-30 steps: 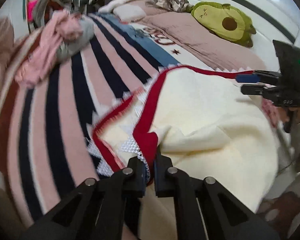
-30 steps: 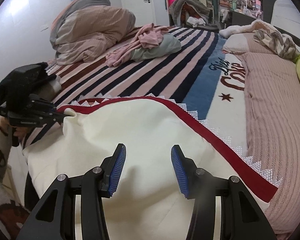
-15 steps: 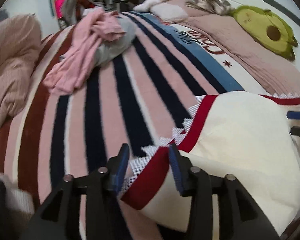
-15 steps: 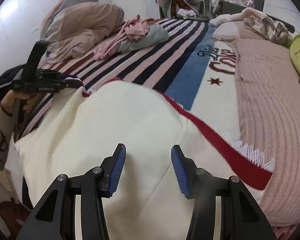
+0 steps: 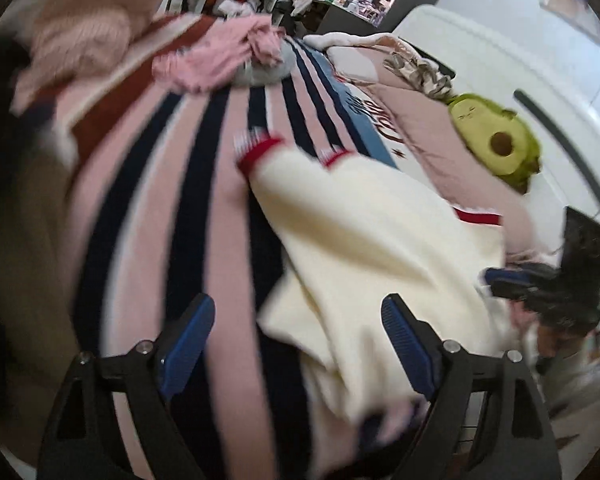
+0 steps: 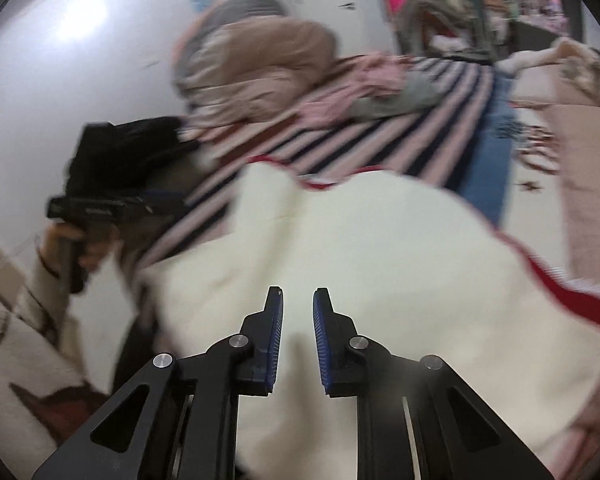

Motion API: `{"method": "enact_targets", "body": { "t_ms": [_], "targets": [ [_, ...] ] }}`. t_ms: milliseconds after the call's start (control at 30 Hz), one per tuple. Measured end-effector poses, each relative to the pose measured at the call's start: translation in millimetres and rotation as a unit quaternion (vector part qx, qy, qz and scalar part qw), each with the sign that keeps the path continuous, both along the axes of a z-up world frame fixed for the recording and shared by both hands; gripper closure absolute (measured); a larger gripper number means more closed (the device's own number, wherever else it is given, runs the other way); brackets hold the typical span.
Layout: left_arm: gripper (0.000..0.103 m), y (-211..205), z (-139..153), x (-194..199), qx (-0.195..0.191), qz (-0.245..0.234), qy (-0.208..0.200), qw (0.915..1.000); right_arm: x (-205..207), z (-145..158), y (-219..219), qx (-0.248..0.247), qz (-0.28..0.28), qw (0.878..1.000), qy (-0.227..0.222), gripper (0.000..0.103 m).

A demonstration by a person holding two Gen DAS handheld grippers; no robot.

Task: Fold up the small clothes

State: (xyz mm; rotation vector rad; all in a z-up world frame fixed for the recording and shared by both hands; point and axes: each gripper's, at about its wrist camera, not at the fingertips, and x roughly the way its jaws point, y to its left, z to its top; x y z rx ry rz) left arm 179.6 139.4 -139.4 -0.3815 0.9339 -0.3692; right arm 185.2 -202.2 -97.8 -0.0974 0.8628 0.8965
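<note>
The cream garment, trimmed in red, lies crumpled on the striped blanket of the bed. The left claw is released, its jaws opening wide; the garment's lower edge lies between them, untouched by the pads. The right claw is closing above the cream fabric, a narrow gap left between its 2 blue pads, gripping nothing.

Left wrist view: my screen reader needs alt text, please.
The left gripper, jaws opening and pinching nothing, hangs over a cream garment with red trim on a striped blanket. An avocado plush lies beyond.
</note>
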Motion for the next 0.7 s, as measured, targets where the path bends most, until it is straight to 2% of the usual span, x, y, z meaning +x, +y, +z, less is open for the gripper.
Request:
{"method": "enact_targets", "body": {
  "t_ms": [67,200,333,433,533,567,700],
  "targets": [
    [0.02,-7,-11,-19,-0.041,-0.001,0.007,0.9991,-10,-9,14,-0.017,0.016,1.0,0.001,0.095],
    [0.02,-19,-28,-38,-0.065,0.001,0.018,0.9977,-21,-29,26,-0.058,0.012,0.998,0.004,0.095],
    [0.02,-30,-51,-52,-0.134,0.009,0.045,0.9899,-28,-42,29,-0.067,0.004,0.998,0.006,0.094],
    [0.013,-37,-55,-57,-0.162,0.033,0.023,0.986,-37,-44,33,-0.094,-0.004,0.995,-0.024,0.094],
    [0.012,-43,-58,-51,-0.206,0.049,0.015,0.9772,-38,-30,27,-0.072,-0.025,0.996,-0.035,0.095],
    [0.012,-48,-60,-45,-0.215,0.056,0.018,0.9747,-37,-26,24,-0.069,-0.035,0.996,-0.04,0.095],
    [0.011,-64,-57,-26,-0.211,0.07,0.004,0.9751,-26,-22,12,-0.094,-0.076,0.991,-0.058,0.095]
  ]
}}
